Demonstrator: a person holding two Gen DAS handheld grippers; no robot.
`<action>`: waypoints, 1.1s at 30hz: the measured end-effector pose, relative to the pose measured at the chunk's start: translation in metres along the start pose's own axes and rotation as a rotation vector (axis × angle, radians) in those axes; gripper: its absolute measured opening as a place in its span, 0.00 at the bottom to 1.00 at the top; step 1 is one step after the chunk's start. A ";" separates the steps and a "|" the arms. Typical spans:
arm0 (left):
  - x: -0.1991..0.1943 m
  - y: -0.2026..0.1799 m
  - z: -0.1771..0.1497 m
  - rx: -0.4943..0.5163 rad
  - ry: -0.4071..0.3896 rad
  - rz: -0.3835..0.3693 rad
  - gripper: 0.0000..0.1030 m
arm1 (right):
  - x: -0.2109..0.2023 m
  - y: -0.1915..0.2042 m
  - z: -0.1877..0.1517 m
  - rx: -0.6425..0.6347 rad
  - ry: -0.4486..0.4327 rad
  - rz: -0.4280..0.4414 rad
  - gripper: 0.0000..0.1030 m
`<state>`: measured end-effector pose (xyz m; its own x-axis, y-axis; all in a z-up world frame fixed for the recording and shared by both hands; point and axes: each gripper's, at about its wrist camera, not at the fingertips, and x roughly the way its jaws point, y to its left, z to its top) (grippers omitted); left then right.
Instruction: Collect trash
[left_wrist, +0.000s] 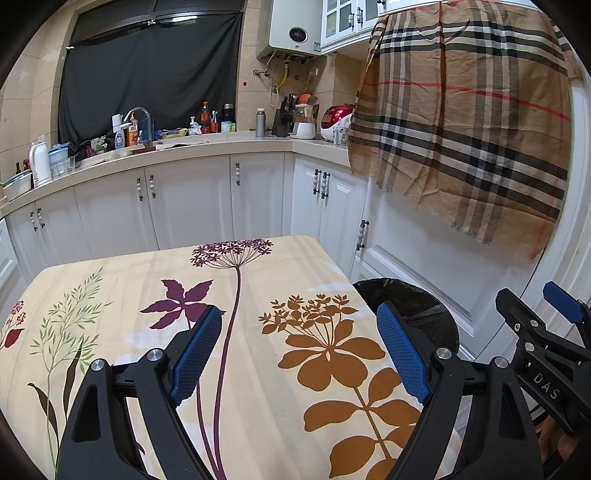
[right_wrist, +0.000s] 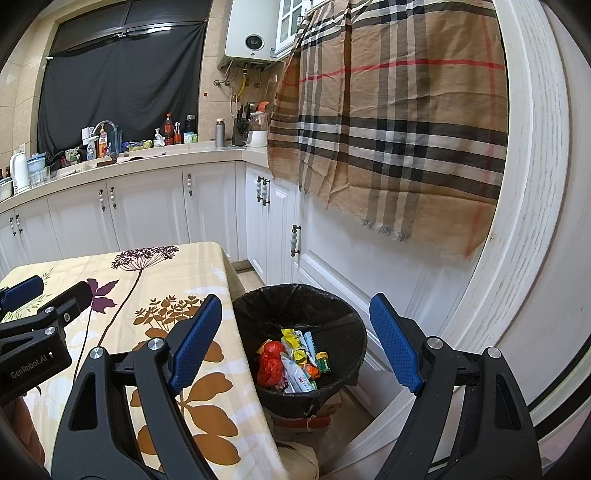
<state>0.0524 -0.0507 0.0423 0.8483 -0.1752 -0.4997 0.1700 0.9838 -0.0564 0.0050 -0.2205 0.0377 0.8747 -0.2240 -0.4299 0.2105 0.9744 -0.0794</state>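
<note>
A round bin with a black liner (right_wrist: 301, 306) stands on the floor just right of the table; its rim (left_wrist: 406, 295) also shows in the left wrist view. Inside lie a crumpled red bag (right_wrist: 271, 363), yellow and white wrappers (right_wrist: 295, 345) and a small green container (right_wrist: 324, 363). My right gripper (right_wrist: 295, 343) hovers open above the bin, nothing between its blue pads. My left gripper (left_wrist: 299, 354) is open over the flowered tablecloth (left_wrist: 258, 277), holding nothing. Each gripper shows at the other view's edge: the right gripper (left_wrist: 546, 314), the left gripper (right_wrist: 44, 291).
White cabinets (left_wrist: 184, 199) run behind the table, under a counter crowded with bottles, a kettle and appliances (left_wrist: 303, 122). A plaid cloth (left_wrist: 461, 110) hangs over the tall white door on the right. The bin sits on a low box (right_wrist: 325, 410) between table and door.
</note>
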 end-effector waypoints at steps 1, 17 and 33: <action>0.000 0.000 0.000 0.000 0.000 0.000 0.81 | 0.000 0.000 0.000 -0.001 0.000 0.001 0.78; 0.001 0.009 -0.003 -0.010 0.009 0.019 0.82 | -0.001 0.006 0.003 -0.004 0.002 0.002 0.78; 0.000 0.007 -0.004 0.005 -0.017 0.024 0.83 | -0.001 0.013 0.002 -0.010 0.007 0.004 0.78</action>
<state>0.0515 -0.0437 0.0388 0.8604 -0.1522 -0.4864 0.1522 0.9875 -0.0399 0.0083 -0.2080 0.0390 0.8725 -0.2204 -0.4361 0.2031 0.9753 -0.0865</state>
